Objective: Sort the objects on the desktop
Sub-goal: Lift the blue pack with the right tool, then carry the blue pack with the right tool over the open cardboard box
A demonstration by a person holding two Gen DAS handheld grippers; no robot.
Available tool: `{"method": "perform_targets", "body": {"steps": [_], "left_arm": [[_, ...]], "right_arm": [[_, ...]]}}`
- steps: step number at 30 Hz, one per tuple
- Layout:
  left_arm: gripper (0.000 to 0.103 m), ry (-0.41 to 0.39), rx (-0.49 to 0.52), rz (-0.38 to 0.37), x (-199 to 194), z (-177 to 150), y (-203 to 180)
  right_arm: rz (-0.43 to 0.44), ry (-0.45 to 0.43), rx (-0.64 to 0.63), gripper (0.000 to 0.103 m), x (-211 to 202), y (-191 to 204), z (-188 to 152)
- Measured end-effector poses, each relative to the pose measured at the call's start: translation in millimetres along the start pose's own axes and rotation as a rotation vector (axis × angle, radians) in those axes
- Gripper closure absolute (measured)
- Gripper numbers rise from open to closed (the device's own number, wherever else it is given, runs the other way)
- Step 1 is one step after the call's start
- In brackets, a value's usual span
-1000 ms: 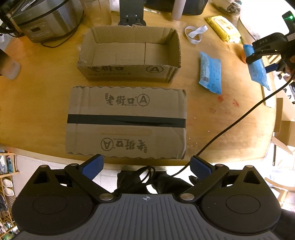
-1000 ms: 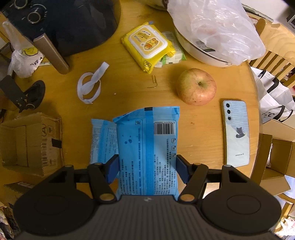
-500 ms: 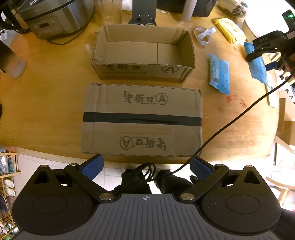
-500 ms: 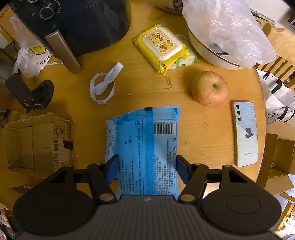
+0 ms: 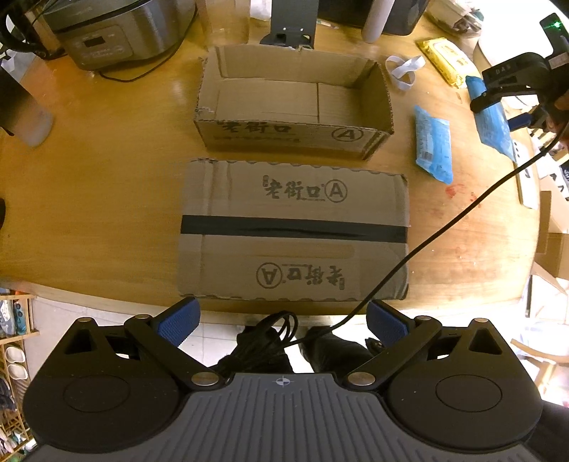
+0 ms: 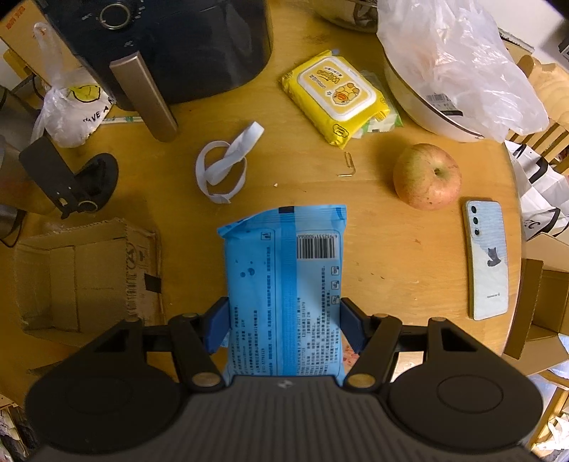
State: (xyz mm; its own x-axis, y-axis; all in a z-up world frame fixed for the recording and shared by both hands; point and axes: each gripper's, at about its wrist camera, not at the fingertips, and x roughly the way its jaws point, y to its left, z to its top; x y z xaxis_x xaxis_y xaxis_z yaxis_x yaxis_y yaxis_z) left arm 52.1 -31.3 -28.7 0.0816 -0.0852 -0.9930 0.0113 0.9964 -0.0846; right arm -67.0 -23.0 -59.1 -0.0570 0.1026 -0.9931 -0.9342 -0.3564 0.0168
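My right gripper (image 6: 284,320) is shut on a blue wipes pack (image 6: 284,277) and holds it above the table; it also shows in the left wrist view (image 5: 492,121). A second blue pack (image 5: 434,144) lies on the table right of the open cardboard box (image 5: 295,103), which also shows at the left of the right wrist view (image 6: 81,273). A flat box lid (image 5: 295,231) lies in front of the open box. My left gripper (image 5: 284,320) is open and empty, just off the table's near edge.
A yellow wipes pack (image 6: 338,96), a white band (image 6: 224,167), an apple (image 6: 426,176) and a phone (image 6: 487,259) lie on the table. An air fryer (image 6: 177,46), a bagged bowl (image 6: 455,71) and a rice cooker (image 5: 113,32) stand at the back.
My right gripper has moved left with the blue pack, and the second pack has passed out of its view. My left gripper has drifted left, so the boxes sit further right.
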Motion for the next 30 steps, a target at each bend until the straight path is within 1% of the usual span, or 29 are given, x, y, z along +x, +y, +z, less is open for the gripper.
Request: {"method": "perform_targets", "body": {"steps": [30], "left_arm": [[0.000, 0.007, -0.017, -0.018, 2.6, 7.7, 53.3]], "right_arm": [[0.016, -0.007, -0.021, 0.039, 2.2, 69.7, 5.2]]}}
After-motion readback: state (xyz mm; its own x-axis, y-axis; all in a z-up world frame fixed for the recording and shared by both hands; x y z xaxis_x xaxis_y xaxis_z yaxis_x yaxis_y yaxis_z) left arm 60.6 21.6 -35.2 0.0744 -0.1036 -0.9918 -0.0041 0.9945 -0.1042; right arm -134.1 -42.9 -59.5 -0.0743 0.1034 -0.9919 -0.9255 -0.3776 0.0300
